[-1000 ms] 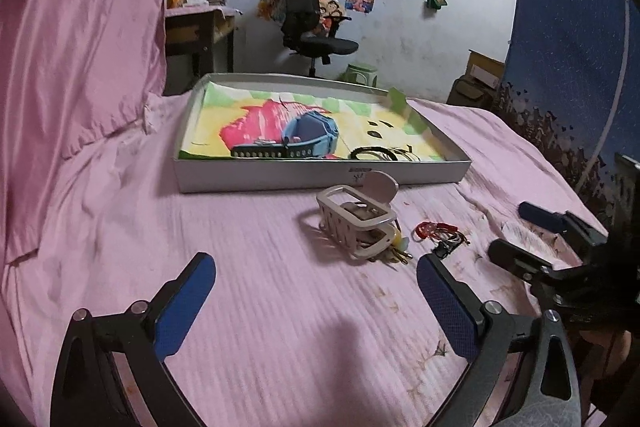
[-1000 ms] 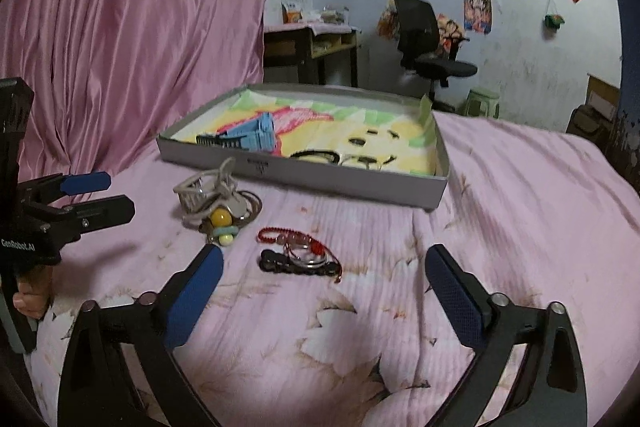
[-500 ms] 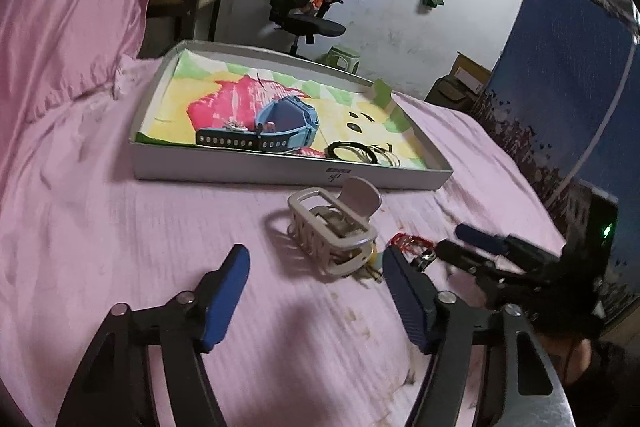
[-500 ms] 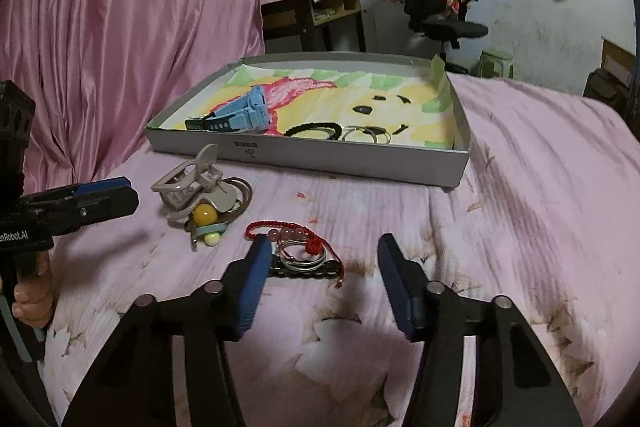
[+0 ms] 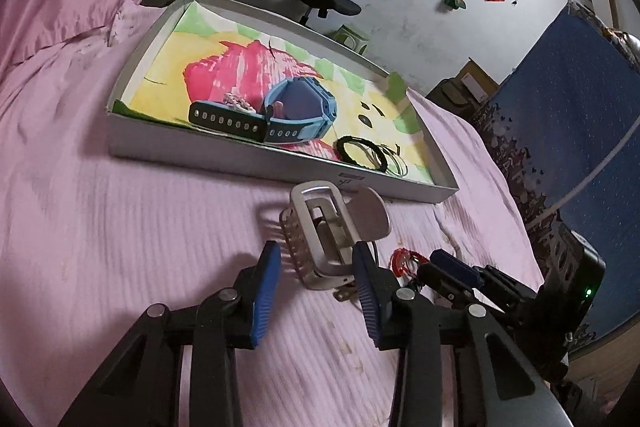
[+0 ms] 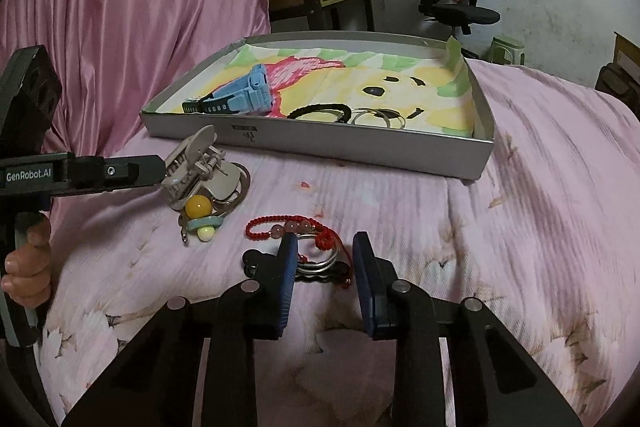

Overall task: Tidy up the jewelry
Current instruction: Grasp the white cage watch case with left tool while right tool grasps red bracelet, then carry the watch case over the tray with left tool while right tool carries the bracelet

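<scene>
Lying on the pink bed sheet (image 6: 400,195) in front of the shallow grey box (image 6: 320,143), the loose jewelry falls into two small heaps: a beige hair clip (image 5: 332,227) resting on rings and beads at lower centre of the left wrist view, and a red cord bracelet (image 6: 296,227) tangled with silver rings (image 6: 320,263) and a black clip at lower centre of the right wrist view. Inside the box, on its painted lining, already sit a blue watch (image 5: 296,115), a black hair tie (image 5: 360,153) and thin bangles. The left claw (image 5: 316,259) has just been closing and now straddles the near end of the hair clip; its right pad seems to touch the clip while the left pad stands just off the teeth, so it is not yet clamped. The right claw (image 6: 325,251) has likewise been closing around the silver rings and red cord, with a gap at the pads visible, nothing yet gripped. To do this well, each claw should probably settle lower before pinching, so the pads catch the pieces rather than the sheet; the right side risks lifting only part of the tangle, so a centred bite across rings and cord together looks wisest.
</scene>
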### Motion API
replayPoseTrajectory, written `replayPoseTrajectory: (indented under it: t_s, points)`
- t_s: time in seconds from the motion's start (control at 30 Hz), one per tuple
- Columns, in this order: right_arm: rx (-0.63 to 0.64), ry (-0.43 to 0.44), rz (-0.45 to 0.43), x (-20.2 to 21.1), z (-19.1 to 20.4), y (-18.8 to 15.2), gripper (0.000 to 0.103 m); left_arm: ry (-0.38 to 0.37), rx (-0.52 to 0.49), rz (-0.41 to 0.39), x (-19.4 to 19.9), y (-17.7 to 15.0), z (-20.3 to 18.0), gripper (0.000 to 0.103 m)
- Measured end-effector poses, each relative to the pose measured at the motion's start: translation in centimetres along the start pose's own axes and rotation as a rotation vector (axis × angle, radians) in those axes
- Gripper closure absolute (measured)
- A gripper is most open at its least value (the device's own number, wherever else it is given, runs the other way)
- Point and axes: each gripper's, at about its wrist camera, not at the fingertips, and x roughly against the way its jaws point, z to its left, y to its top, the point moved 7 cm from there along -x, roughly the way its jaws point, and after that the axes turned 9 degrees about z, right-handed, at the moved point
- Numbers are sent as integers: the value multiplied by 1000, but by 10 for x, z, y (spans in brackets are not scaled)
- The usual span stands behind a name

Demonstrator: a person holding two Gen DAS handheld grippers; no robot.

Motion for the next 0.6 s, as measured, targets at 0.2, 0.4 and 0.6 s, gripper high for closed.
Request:
replayPoseTrajectory:
  t_s: [0.2,0.4,0.6]
  points:
    - [10,-1,17,-5,1,4,86,-15,21,29,-7,3,4,80]
    - [-10,11,14,-7,-2,3,96,-20,19,45,-10,3,6,93]
    - [1,11,-35,3,-1,2,97,6,-23,6,-1,-1,2,94]
